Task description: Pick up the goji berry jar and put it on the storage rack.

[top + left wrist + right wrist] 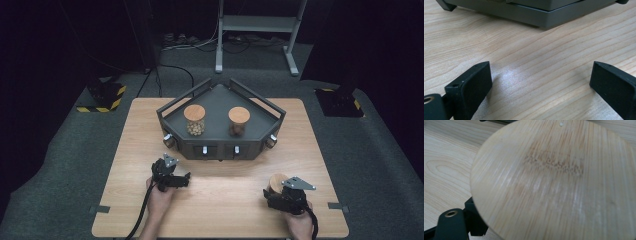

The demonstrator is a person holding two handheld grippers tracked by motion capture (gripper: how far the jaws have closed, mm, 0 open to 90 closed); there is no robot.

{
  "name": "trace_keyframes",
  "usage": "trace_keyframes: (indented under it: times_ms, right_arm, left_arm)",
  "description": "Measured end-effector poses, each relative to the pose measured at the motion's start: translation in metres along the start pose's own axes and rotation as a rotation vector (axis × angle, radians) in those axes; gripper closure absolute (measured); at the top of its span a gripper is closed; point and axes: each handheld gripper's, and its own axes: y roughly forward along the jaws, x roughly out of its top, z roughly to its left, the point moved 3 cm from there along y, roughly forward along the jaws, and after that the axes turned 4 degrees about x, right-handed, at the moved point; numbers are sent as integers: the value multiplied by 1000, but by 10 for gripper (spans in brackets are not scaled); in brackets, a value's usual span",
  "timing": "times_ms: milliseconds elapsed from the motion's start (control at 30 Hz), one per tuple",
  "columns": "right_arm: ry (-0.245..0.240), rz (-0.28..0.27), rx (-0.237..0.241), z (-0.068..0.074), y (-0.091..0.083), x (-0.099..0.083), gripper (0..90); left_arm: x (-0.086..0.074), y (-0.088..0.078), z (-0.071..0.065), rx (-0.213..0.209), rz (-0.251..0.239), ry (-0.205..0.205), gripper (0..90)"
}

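Dark room, grey carpet (75, 165), white metal stand (257, 22) behind.

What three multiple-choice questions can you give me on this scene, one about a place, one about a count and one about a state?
1. Where does the jar outside the tray stand?
A. on the floor
B. on the table, near its front right corner
C. at the table's far left corner

2. How many jars stand in the dark tray?
A. one
B. two
C. four

3. How do the left claw's jaws stand?
A. wide apart over bare wood
B. shut on a lid
C. shut on a cable

Answers:
1 B, since the high view shows it on the wood at the near right.
2 B, since the pale-filled jar and the dark-filled jar are the ones inside the tray.
3 A, since the left gripper view shows nothing between the jaws.
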Motion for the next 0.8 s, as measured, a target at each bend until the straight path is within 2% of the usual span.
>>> trace_keyframes:
  times_ms: [333,800]
  right_arm:
    - [14,2,-12,-1,4,-4,205]
    - [10,-7,-34,-1,7,-9,242]
  left_arm:
    - [0,0,0,0,0,0,42]
    - [0,0,0,1,0,0,42]
